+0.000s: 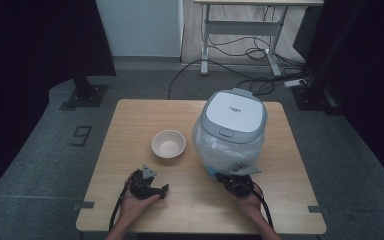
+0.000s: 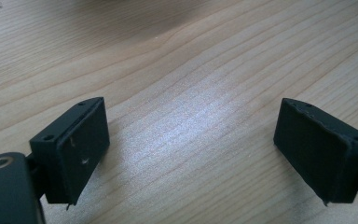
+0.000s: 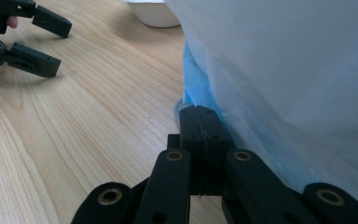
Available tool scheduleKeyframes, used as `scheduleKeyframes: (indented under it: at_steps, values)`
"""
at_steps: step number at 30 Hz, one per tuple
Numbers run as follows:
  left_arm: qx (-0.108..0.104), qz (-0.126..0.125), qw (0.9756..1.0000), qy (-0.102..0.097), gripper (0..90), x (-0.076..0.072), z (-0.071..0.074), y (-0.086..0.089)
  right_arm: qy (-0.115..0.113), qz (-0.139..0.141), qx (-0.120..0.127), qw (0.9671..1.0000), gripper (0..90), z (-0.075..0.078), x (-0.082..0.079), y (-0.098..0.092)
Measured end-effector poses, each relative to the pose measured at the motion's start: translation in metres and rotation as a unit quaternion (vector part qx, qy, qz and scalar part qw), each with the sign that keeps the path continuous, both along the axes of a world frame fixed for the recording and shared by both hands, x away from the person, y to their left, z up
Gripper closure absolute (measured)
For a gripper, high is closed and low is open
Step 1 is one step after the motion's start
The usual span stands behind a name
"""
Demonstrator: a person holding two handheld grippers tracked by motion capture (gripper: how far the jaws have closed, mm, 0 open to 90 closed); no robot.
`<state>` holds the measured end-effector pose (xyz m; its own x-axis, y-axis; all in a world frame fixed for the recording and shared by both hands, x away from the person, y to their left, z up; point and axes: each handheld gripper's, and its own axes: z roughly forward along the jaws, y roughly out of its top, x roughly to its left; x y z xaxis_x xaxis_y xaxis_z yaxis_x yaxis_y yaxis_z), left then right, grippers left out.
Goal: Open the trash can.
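A white and grey rice cooker [image 1: 234, 117] stands on the right half of the wooden table [image 1: 130, 120], its body wrapped in a clear plastic bag [image 1: 225, 147] with a blue edge [image 3: 191, 88]. To its left sits an empty white bowl [image 1: 168, 144]. My right gripper [image 1: 221, 177] lies at the cooker's front; its jaws are pressed together [image 3: 198, 114] right beside the bag's blue edge, and I see nothing between them. My left gripper [image 1: 163, 190] rests near the front left, jaws wide apart [image 2: 191, 140] over bare wood. The left gripper [image 3: 51, 44] is at the top left of the right gripper view.
Beyond the table are a grey floor, a white desk frame [image 1: 260, 25], loose cables [image 1: 250, 55], a power strip [image 1: 297, 82] and a black stand base [image 1: 85, 95]. Bare wood lies between the two grippers and around the bowl.
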<state>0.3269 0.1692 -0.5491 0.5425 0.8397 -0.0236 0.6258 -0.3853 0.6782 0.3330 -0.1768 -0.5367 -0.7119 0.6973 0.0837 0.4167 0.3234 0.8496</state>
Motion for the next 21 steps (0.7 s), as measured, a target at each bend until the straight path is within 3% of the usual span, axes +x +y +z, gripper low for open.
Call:
scheduleKeyframes:
  at_steps: [4,8,21]
  values:
    - [0.000,0.001,1.0000,0.000,10.0,0.0002,0.0000,-0.0004,0.003,0.006,-0.001,1.0000,89.2,-0.0010,0.0002,0.0032]
    - [0.000,0.001,1.0000,0.000,10.0,0.0000,0.0000,-0.0005,-0.022,-0.021,-0.015,0.9994,89.3,-0.0029,0.0014,0.0035]
    - [0.000,0.002,1.0000,0.000,10.0,0.0000,-0.0001,-0.0006,-0.010,-0.010,-0.008,0.9999,89.5,-0.0038,0.0023,0.0018]
